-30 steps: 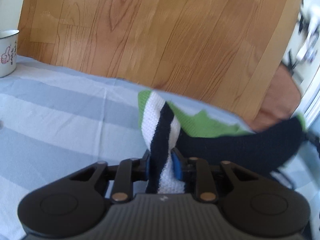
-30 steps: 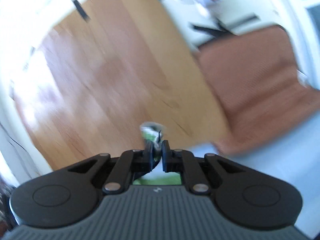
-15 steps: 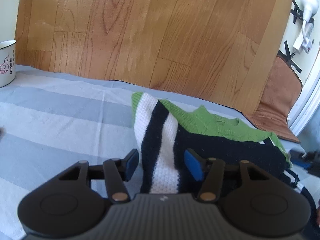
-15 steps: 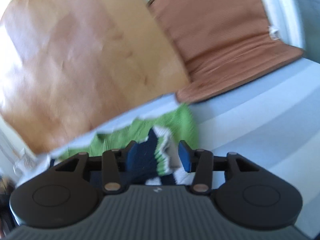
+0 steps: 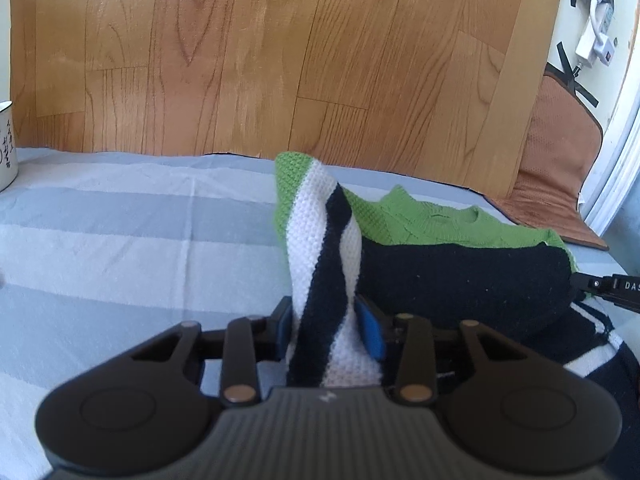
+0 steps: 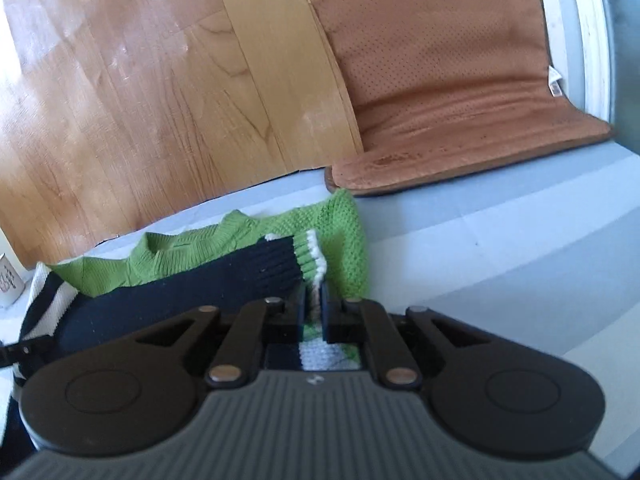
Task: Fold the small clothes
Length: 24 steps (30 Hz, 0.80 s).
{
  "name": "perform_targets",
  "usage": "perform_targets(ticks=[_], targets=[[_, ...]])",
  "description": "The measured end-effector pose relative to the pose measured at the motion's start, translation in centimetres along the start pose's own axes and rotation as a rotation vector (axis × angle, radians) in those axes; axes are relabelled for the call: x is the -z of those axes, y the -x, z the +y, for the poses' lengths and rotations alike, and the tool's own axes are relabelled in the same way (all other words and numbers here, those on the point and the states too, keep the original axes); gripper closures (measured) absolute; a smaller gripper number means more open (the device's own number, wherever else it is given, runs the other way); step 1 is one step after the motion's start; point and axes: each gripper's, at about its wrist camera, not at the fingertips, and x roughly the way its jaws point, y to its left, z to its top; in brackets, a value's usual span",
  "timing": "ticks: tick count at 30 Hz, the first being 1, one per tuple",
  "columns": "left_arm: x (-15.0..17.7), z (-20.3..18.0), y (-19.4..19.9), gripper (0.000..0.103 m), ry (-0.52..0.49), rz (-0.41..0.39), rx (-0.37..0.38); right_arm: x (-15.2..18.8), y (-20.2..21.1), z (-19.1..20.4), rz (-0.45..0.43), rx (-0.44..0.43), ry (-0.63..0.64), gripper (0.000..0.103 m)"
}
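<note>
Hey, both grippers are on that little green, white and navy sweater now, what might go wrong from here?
1. The left gripper is closing on a bunched striped fold of the sweater; it may catch extra layers, leaving the fold lumpy.
2. The right gripper is closing on just the thin cuff edge, which might slip free.
3. Dragging could wrinkle the striped cloth underneath.

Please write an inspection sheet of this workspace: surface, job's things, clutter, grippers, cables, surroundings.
Surface: striped blue and white cloth, lying flat.
Job's things: knitted sweater in green, black and white, partly folded on the cloth.
Clutter: white enamel mug at the cloth's far left edge.
Grippers: left gripper closing around the striped sleeve; right gripper closing on the sweater's ribbed edge.
Cables: white plug and cord on the wall.
Surroundings: wooden floor; brown mat.
</note>
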Motion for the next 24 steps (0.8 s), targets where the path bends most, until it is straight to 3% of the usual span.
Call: perform_targets(ticks=[4, 6, 9, 14, 17, 20, 24], targets=[[0.1, 0.4, 0.2, 0.056, 0.012, -0.004, -0.001, 0.1, 1.3, -0.9, 0.01, -0.041, -0.065, 0.086], [0.0, 1.0, 0.6, 0.032, 0.041, -0.016, -0.022, 0.2, 3.0, -1.0, -0.002, -0.049, -0.101, 0.08], [-0.3, 1.7, 1.5, 0.03, 0.074, -0.073, -0.017, 0.6, 5.5, -0.4, -0.029, -0.001, -0.077, 0.053], [-0.2, 1.8, 0.1, 0.037, 0.036, -0.02, -0.078, 2.0, 8.3, -1.0, -0.005, -0.018, -0.068, 0.054], [-0.1, 1.3, -0.3, 0.032, 0.008, -0.019, -0.103, 3.1, 8.8, -1.9, 0.071, 0.03, -0.077, 0.054], [0.0, 1.6, -0.1, 0.025, 0.021, -0.023, -0.1, 4.0, 11.3, -2.9, 0.062, 0.029, -0.103, 0.055], [0.1, 2.3, 1.2, 0.018, 0.046, -0.026, -0.06, 5.3, 15.0, -4.3, 0.052, -0.083, -0.182, 0.054]])
